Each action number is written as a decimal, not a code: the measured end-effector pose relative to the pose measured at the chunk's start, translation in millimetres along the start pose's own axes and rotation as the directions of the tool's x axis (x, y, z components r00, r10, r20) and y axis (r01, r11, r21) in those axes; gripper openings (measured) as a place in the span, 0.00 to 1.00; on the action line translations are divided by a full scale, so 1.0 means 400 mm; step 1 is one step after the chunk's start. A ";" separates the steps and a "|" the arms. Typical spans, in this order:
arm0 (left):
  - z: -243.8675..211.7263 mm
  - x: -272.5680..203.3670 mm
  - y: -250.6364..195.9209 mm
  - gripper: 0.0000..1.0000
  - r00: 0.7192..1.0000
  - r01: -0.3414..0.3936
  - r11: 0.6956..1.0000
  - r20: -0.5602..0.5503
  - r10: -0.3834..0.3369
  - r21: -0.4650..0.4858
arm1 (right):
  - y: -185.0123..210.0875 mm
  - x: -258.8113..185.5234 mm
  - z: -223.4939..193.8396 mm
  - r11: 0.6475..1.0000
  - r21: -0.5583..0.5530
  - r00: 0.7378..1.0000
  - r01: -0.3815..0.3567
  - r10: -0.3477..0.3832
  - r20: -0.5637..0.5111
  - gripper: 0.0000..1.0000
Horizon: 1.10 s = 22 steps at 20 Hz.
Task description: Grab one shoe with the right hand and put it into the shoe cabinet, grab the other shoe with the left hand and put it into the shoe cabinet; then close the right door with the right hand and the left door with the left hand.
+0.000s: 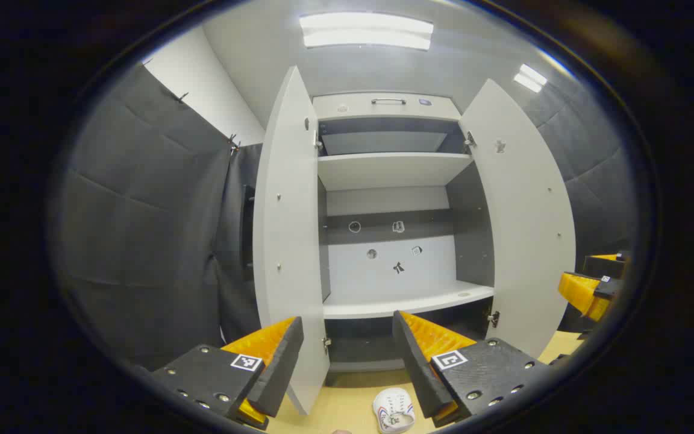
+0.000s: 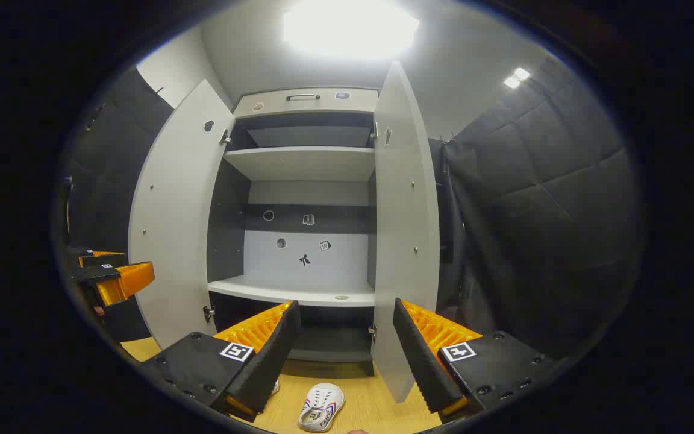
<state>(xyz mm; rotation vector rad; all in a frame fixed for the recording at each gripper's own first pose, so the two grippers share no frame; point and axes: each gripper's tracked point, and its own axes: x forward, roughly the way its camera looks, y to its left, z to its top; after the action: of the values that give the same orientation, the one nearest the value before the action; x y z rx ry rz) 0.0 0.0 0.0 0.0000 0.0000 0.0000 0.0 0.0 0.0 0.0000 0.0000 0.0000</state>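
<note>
Both doors of the shoe cabinet stand swung wide, the left door and the right door fanned outward. That makes sense: the shelves have to be reachable before any shoe goes in. The middle shelf is bare, and so is the upper shelf, so I'd judge nothing has been stowed yet.

Down on the wooden floor, just in front of the cabinet, lies a white shoe, toe pointing toward the cabinet in the left gripper view. In the right gripper view there's a white shoe on the floor too, between that claw's fingers and lower down. Whether these are the same shoe or the pair, I cannot tell from here.

The left gripper is held up facing the opening, fingers spread wide apart, nothing between them. The right gripper is the same story: jaws wide, empty, aimed at the cabinet with the right door just ahead of it. Each claw also shows off to the side in the other's view, so the two are held side by side, level.

Both claws sit above the shoe, not on it. My read is that the opening grab is yet to come, and the right one will need to dip down toward the floor first.
</note>
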 end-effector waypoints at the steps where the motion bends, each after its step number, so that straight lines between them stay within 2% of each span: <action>1: 0.000 0.001 -0.001 0.87 1.000 -0.002 1.000 -0.002 0.002 0.000 | 0.001 0.004 0.001 1.000 0.001 1.000 -0.001 0.001 -0.001 0.97; 16: 0.005 0.008 0.008 0.87 0.999 -0.042 0.999 -0.001 0.042 0.022 | -0.001 0.036 -0.029 1.000 0.014 0.999 0.000 0.000 -0.032 0.97; 22: 0.006 0.010 0.016 0.87 0.998 -0.070 0.997 0.002 0.070 0.032 | 0.031 0.079 -0.070 0.999 -0.012 0.997 -0.037 0.036 -0.075 0.98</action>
<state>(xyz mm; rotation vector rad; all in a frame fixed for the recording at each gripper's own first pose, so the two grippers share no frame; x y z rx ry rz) 4.2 6.4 2.4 0.0319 -0.0014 0.0698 31.5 12.4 -28.1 -0.0135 0.0747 0.0361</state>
